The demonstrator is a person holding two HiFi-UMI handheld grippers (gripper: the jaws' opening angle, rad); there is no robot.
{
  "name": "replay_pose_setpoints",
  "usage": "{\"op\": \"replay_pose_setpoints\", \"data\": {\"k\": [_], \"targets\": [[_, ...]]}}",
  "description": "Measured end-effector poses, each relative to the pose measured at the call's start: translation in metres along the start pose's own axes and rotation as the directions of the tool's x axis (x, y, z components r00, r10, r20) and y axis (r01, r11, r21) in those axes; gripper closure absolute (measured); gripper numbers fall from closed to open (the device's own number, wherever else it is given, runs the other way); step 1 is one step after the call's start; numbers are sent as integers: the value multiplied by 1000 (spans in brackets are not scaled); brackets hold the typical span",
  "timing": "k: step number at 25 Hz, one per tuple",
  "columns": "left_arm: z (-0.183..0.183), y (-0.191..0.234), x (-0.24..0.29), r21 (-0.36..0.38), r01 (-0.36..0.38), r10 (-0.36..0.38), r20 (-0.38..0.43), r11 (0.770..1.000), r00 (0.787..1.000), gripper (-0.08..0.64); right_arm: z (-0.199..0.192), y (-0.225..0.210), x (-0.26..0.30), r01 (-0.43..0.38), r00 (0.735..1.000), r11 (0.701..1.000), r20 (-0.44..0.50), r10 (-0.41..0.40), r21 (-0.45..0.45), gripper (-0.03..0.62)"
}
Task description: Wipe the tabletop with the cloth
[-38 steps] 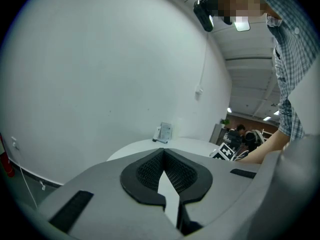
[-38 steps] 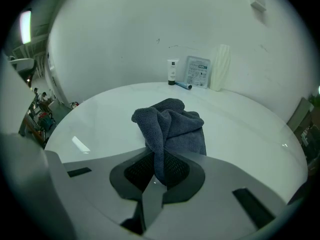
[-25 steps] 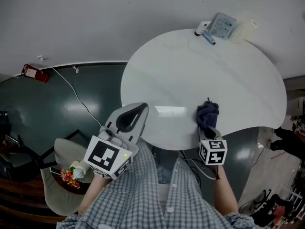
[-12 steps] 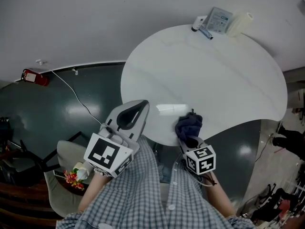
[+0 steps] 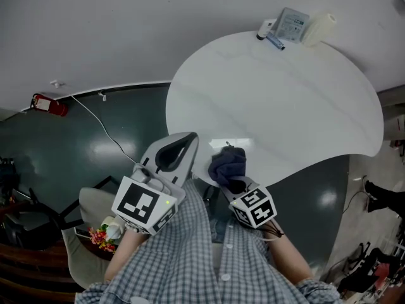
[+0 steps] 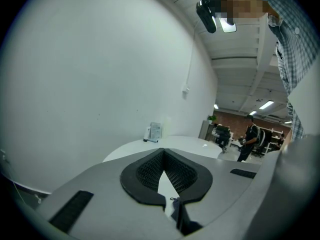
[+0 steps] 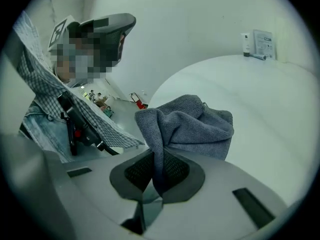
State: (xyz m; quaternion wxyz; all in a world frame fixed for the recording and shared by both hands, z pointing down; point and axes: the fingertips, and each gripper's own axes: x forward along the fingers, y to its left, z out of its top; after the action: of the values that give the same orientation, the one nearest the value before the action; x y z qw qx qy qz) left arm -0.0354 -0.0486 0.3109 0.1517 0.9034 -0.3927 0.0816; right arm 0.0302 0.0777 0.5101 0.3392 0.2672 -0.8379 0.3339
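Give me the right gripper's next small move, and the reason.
Probably sweep the right gripper away from the body, dragging the cloth across the tabletop. Its jaws are shut on the cloth, which sits at the table's near edge, and most of the white surface lies beyond it.

The bench (image 5: 285, 100) top lies open across its middle and right side, with wide room for a sweep. At its far edge, against the wall (image 5: 126, 30), a packet (image 5: 294, 24), a roll (image 5: 320, 27) and a pen (image 5: 274, 42) sit close together and block that stretch. At the near edge the cloth (image 5: 228, 164), pinched in the right hand-held gripper (image 5: 235, 183), takes up a patch. The left hand-held gripper (image 5: 183, 144), jaws together, hangs at the near-left rim beside the cloth.
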Motion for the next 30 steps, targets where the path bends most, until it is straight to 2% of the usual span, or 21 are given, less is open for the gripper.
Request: {"op": "replay_pose_setpoints", "data": {"k": [3, 6, 10, 15, 23, 30], "targets": [[0, 0, -4, 7, 6, -6, 1, 1000, 1000, 555, 15, -2, -10, 35, 996, 999, 78, -34, -11, 569], [0, 0, -6, 11, 11, -11, 4, 1000, 1000, 555, 38, -8, -25, 100, 981, 995, 168, -96, -16, 569], [1, -2, -7, 19, 20, -21, 3, 1000, 1000, 555, 73, -22, -55, 194, 937, 981, 296, -185, 1, 569], [5, -9, -6, 43, 41, -41, 1, 998, 999, 555, 107, -33, -92, 270, 880, 963, 404, -251, 10, 569], [14, -15, -1, 75, 42, -42, -5, 996, 999, 555, 151, -28, -135, 347, 806, 938, 519, -284, -25, 569], [39, -27, 0, 98, 57, -63, 64, 994, 996, 555, 180, -15, -154, 373, 758, 927, 591, -275, -47, 569]]}}
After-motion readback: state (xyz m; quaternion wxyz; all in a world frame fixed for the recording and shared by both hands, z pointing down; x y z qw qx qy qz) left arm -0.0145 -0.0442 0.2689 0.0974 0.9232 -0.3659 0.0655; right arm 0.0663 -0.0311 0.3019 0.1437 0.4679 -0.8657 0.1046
